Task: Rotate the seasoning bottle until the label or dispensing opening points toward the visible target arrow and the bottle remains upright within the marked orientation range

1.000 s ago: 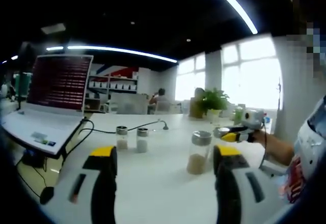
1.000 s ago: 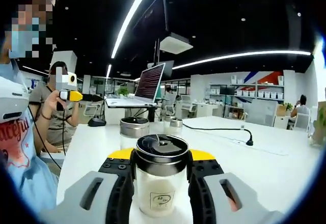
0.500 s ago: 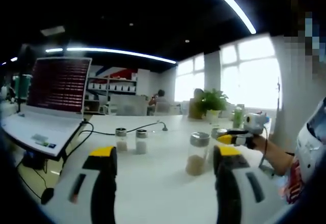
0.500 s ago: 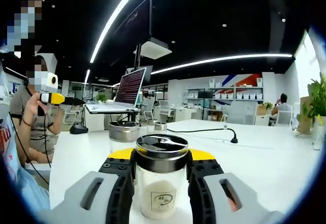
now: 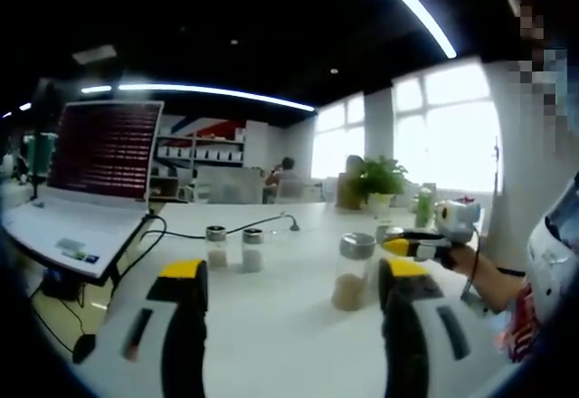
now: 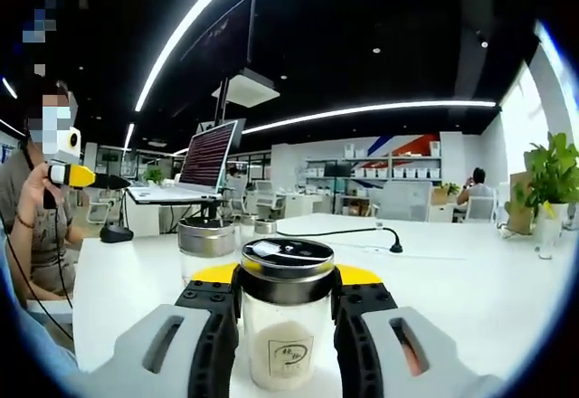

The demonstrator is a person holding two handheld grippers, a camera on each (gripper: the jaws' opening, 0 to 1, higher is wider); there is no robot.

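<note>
Bottle (image 6: 286, 324), upright and part-filled with white powder, sits clamped between the right gripper (image 6: 286, 326) jaws on the table (image 6: 470, 289). Three jars (image 5: 352, 271) stand beyond the left gripper (image 5: 294, 312), jaws apart.

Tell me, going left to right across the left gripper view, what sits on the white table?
Laptop → two small shakers → jar with brown powder → the other hand-held gripper → potted plant stands further back.
</note>
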